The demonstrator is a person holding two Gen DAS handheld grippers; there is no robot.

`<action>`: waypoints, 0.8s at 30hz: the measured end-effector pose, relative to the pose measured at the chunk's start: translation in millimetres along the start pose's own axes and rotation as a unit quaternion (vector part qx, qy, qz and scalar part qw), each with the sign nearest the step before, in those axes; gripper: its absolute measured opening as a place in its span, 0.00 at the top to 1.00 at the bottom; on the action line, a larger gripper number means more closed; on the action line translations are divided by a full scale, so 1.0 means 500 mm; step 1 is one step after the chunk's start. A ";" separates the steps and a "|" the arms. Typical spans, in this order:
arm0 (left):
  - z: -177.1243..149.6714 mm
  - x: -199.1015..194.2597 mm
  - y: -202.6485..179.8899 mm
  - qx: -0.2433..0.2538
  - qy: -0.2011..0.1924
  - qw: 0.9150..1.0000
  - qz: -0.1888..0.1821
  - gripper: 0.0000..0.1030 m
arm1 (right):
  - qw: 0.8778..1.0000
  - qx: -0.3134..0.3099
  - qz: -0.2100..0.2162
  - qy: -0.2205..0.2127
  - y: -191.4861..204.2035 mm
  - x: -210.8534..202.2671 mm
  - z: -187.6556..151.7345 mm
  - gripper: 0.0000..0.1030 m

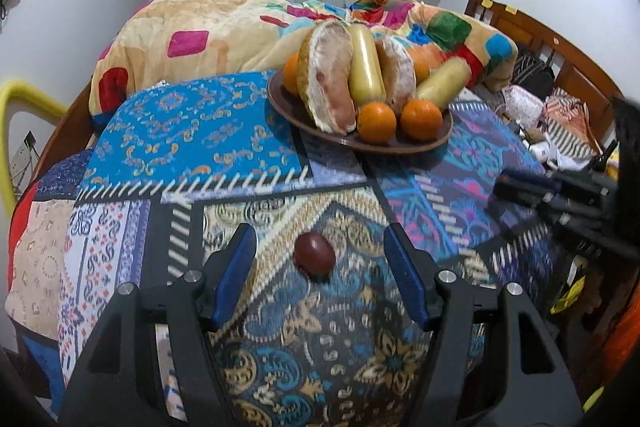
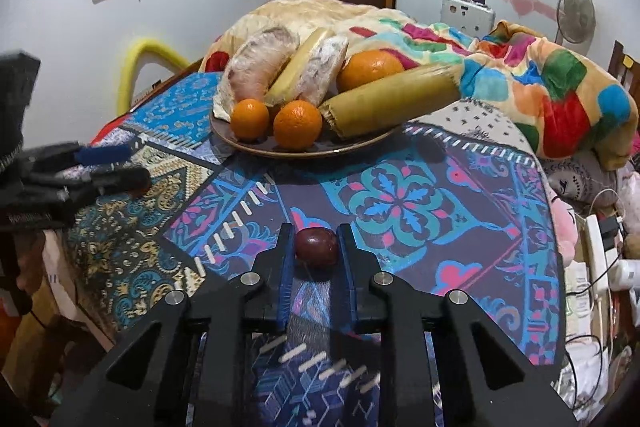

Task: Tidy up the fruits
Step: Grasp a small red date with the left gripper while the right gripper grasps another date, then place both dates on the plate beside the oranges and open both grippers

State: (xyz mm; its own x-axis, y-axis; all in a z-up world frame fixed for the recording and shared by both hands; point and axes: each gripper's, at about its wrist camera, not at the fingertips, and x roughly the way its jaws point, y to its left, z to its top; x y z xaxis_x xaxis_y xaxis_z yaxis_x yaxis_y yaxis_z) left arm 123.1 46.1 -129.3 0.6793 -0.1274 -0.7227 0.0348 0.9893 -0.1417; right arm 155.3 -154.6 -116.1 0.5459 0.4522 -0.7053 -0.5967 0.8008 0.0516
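A bed (image 1: 132, 131) under a patchwork cover (image 2: 404, 203) carries everything, with a bright blanket (image 1: 224, 31) heaped at its far end. On the cover near that blanket sits a brown plate (image 1: 436, 143), round and shallow. It holds two pomelo wedges (image 1: 328, 75), pale and pithy and standing on edge, with a yellow-green roll (image 1: 366, 67) between them and a second roll (image 2: 384, 99) lying out over the plate's rim. Oranges (image 2: 298, 125) fill the front, two side by side at the near rim; others show behind the wedges.

The left hand-held gripper (image 1: 320, 251) is spread wide over the cover, its blue pads (image 1: 236, 271) well apart on either side of a dark fruit (image 1: 315, 257). That fruit is small, egg-shaped, glossy maroon, and lies on the gold-and-blue patch, near the plate but apart from it, touching neither pad.

The right hand-held gripper (image 2: 316, 247) is narrow, its jaws closed on a second dark fruit (image 2: 317, 243). This one is round, smooth, deep red-brown with a dull sheen, and sits between the fingertips over the purple-and-teal patch, in front of the plate.
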 end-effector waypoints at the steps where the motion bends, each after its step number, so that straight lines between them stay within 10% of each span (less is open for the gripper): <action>1: -0.005 -0.001 0.000 -0.001 0.002 1.000 -0.001 0.36 | 1.000 0.001 0.001 -0.003 0.000 -0.007 0.000 0.82; 7: -0.022 0.002 0.006 -0.009 0.006 1.000 -0.003 0.42 | 1.000 0.003 0.003 -0.019 0.004 -0.044 -0.004 0.82; 14: -0.015 0.012 0.002 -0.001 0.000 1.000 -0.006 0.82 | 1.000 0.009 0.011 -0.015 0.007 -0.041 -0.012 0.82; 24: 0.031 -0.002 -0.005 0.002 -0.017 1.000 -0.012 0.82 | 0.999 -0.002 0.015 -0.029 0.015 -0.037 0.017 0.82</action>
State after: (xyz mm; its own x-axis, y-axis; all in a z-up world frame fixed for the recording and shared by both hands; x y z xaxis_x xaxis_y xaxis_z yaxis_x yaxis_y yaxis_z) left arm 133.7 44.9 -118.1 0.7031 -0.1491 -0.6953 0.0550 0.9862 -0.1558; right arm 145.4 -153.6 -96.7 0.5611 0.4975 -0.6616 -0.6152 0.7854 0.0689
